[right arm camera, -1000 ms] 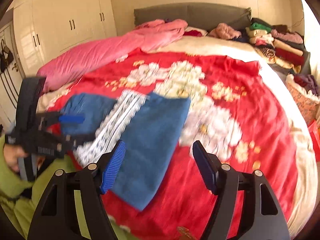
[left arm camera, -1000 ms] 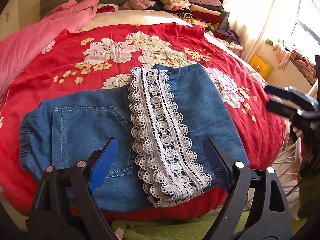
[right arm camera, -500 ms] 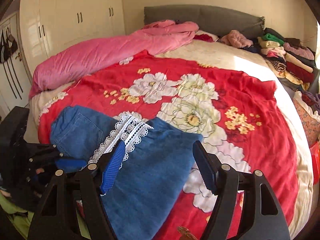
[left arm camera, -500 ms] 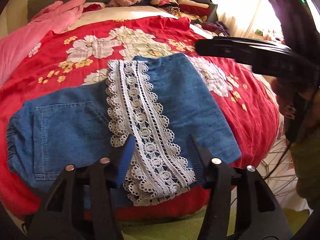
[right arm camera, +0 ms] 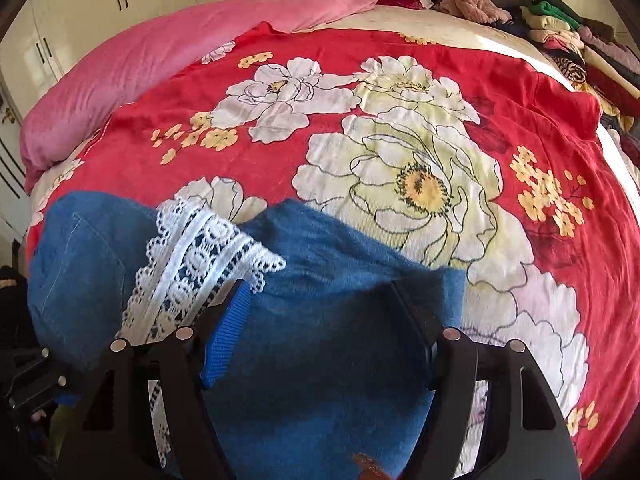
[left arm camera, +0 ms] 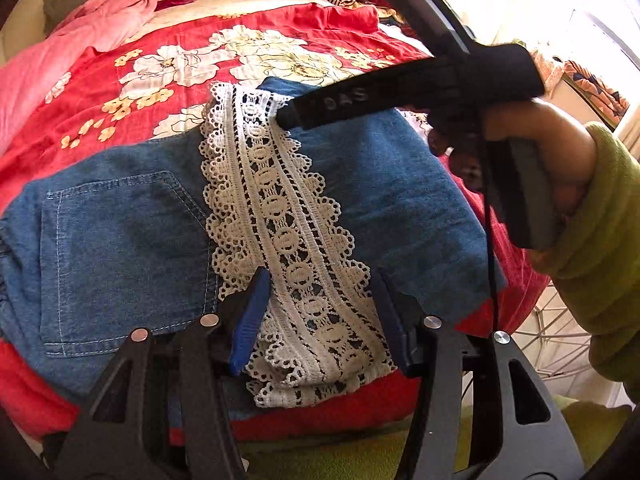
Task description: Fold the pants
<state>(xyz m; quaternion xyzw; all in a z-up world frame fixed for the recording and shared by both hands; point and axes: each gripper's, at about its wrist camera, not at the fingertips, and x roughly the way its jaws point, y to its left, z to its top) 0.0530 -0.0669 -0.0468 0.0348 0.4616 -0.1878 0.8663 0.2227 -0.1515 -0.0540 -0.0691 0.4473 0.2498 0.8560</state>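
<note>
Blue denim pants (left arm camera: 120, 236) with a white lace band (left arm camera: 280, 216) lie folded on the red flowered bed cover (left arm camera: 168, 76), near its front edge. My left gripper (left arm camera: 318, 280) is open, low over the near end of the lace. My right gripper (right arm camera: 320, 296) is open, just above the far part of the pants (right arm camera: 352, 360), near the lace's far end (right arm camera: 200, 264). In the left wrist view the right gripper's body (left arm camera: 420, 88) and the hand holding it reach across the pants from the right.
A pink quilt (right arm camera: 168, 64) lies along the bed's left side. Stacked folded clothes (right arm camera: 576, 40) sit at the far right by the grey headboard. White wardrobes (right arm camera: 104, 4) stand at the left. A wire basket (left arm camera: 556, 340) stands by the bed's right edge.
Both grippers have come down close to the pants. The right gripper swung in from the right, over the far part of the pants. The left jaws have narrowed but stay open.
</note>
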